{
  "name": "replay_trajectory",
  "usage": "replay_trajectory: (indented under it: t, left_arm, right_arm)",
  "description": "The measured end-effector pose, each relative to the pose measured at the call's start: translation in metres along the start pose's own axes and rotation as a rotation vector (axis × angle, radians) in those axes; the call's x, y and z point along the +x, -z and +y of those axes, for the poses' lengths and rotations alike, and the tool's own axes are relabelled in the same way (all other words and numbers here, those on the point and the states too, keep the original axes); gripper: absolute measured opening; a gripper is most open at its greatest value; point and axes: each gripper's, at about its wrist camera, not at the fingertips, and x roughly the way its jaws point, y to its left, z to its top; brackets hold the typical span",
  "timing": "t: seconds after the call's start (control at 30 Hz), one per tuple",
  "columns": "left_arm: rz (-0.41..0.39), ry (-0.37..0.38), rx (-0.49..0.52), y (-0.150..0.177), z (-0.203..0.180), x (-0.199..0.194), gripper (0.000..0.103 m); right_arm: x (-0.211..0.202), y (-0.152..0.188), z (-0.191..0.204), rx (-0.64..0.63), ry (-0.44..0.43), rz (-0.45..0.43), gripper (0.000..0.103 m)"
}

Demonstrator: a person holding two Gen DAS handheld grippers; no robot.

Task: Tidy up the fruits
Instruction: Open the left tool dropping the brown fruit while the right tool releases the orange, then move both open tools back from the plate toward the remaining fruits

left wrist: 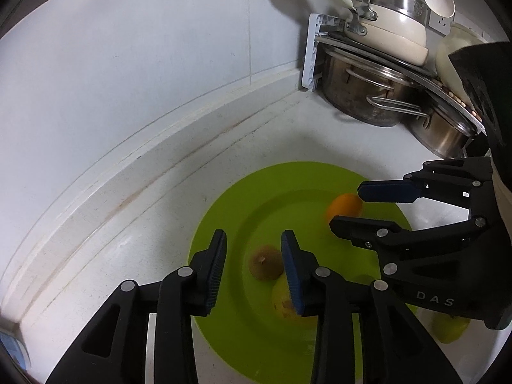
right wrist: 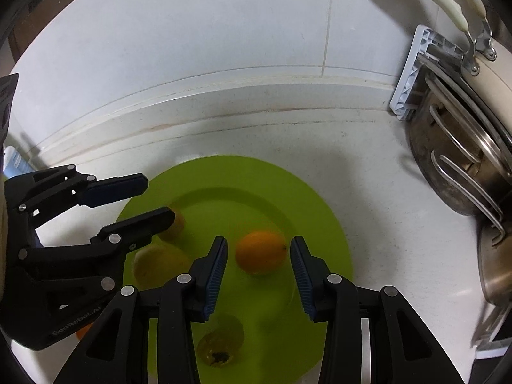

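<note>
Both grippers hover wide and empty over the green plate (right wrist: 320, 211): right gripper (right wrist: 259, 260) frame centre above the orange (right wrist: 260, 252), left gripper (left wrist: 252, 256) above the kiwi (left wrist: 265, 262). Most fruit seems plated; one yellow fruit (left wrist: 451, 329) lies off the plate, lower right

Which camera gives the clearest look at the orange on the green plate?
The right wrist view: the orange sits whole, centered between the open right gripper fingers. In the left wrist view it is blurred, smaller and partly hidden behind a gripper finger.
</note>
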Motion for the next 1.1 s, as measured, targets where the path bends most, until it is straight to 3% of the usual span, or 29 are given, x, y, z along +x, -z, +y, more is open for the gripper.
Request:
replay_trajectory:
  t: [0.43, 0.73, 0.8, 1.1]
  left_arm:
    - [-0.057, -0.041, -0.038, 0.008, -0.002, -0.048, 0.046]
    - [-0.174, -0.068, -0.045, 0.021, -0.023, -0.116, 0.056]
    - [-0.195, -0.079, -0.050, 0.025, -0.027, -0.130, 0.057]
    - [-0.293, -0.088, -0.091, 0.052, -0.046, -0.193, 0.071]
  right_arm:
    - [-0.046, 0.011, 0.010, 0.017, -0.009, -0.090, 0.042]
    - [-0.099, 0.034, 0.015, 0.033, 0.000, -0.198, 0.042]
    - [-0.115, 0.041, 0.015, 0.042, 0.007, -0.226, 0.051]
    - [-0.175, 0.081, 0.019, 0.089, 0.070, -0.356, 0.065]
